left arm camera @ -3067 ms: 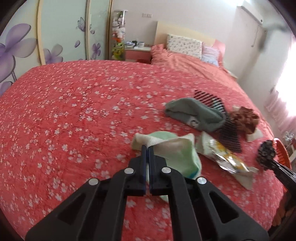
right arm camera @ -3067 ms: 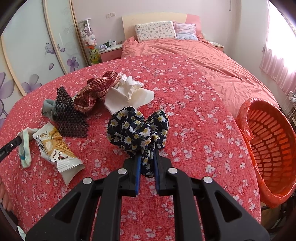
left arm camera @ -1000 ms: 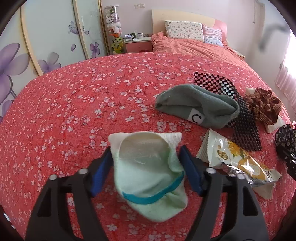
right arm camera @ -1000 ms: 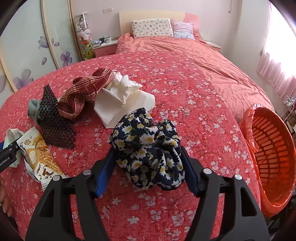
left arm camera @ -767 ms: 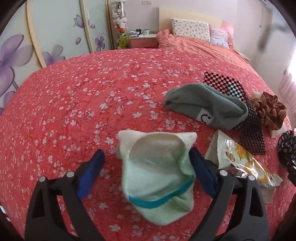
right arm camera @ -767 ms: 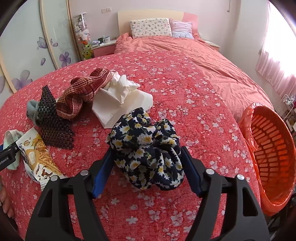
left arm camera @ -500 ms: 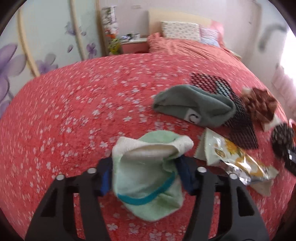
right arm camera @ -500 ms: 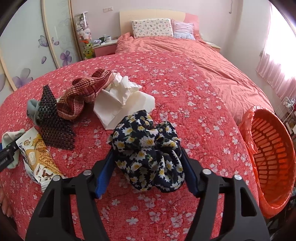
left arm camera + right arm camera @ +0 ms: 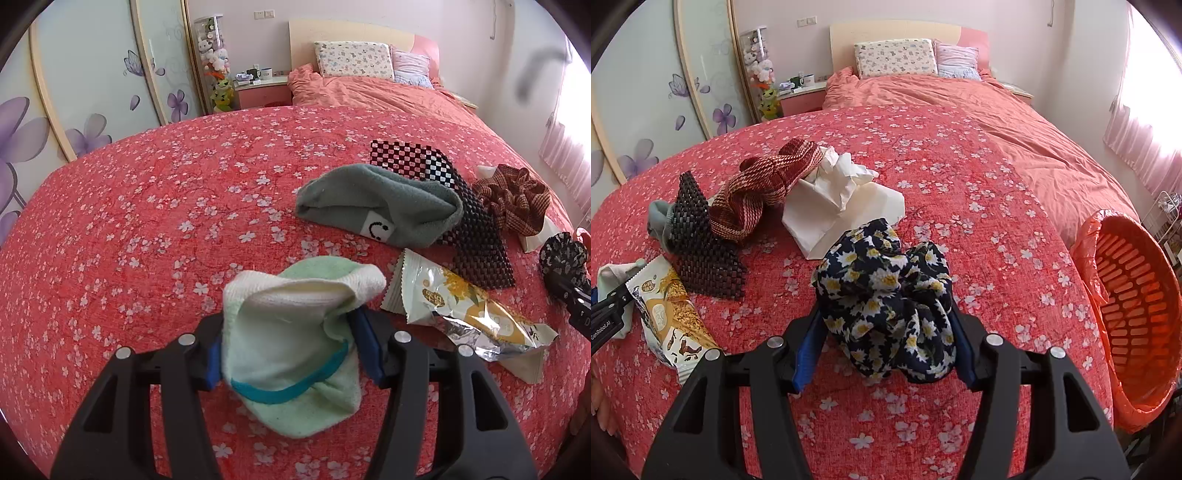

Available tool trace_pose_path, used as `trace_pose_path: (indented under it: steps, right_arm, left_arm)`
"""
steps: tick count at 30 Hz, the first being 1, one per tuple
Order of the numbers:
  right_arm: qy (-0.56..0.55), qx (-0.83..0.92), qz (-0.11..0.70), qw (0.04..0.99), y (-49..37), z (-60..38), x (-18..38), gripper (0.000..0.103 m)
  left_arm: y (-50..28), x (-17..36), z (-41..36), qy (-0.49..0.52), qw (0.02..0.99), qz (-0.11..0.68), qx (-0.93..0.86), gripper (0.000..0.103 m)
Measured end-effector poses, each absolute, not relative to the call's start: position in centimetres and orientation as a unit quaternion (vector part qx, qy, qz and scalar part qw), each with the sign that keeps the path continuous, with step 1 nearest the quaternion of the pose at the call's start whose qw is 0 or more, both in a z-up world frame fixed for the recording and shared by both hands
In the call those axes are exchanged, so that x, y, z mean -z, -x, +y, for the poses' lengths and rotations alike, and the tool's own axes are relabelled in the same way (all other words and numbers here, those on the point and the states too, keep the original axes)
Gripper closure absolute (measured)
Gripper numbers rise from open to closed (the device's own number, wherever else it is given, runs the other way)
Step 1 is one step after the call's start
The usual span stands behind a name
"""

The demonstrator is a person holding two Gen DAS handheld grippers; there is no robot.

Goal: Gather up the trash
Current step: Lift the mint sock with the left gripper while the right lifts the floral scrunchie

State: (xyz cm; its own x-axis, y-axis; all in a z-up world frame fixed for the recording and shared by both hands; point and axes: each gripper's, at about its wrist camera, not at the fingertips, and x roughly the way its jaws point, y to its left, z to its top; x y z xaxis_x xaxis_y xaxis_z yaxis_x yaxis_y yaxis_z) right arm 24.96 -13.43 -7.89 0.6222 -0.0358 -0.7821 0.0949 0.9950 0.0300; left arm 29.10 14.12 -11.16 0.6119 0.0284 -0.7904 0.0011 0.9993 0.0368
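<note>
On the bed [image 9: 147, 221], with its red flowered cover, nearest the left camera lies one pale green sock [image 9: 295, 350] with a teal stripe and white cuff, sitting between the fingers of the left tool [image 9: 290, 350]; the blue pads press its sides, so that tool is clenched on the sock at a middling width. A second ago its fingers stood wider, clear of the sock, and the cuff has since bunched upward. Just to the right lies one snack wrapper [image 9: 465, 306], torn and showing foil; this piece of trash rests on the cover beside the sock, touched by neither tool. Beyond it are one grey-green sock with a smiley label [image 9: 380, 210], one dark woven mat [image 9: 476, 240] partly under it, and one brown plaid scrunchie [image 9: 517, 203]. In the right view, one navy daisy-print scrunchie [image 9: 886, 295] fills the gap of the right tool [image 9: 886, 343], whose fingers are closing and already bear against its sides; three seconds ago the same tool pinched it in a narrow grip. Farther off lies one crumpled white tissue [image 9: 842, 199] touching the plaid scrunchie. One orange basket [image 9: 1134, 302], lined with an orange bag, stands at the bed's right edge. At the head of the bed are two pillows [image 9: 897, 57].
</note>
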Motion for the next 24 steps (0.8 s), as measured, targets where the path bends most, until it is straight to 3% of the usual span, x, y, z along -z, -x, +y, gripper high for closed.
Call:
trace_pose_path:
  steps: [24]
  right_arm:
    - [-0.034,0.036,0.433,0.900,-24.94,-13.52,7.91,0.044]
  left_arm:
    - [-29.01,11.11,14.70,-0.006,0.897,0.441,-0.005,0.045]
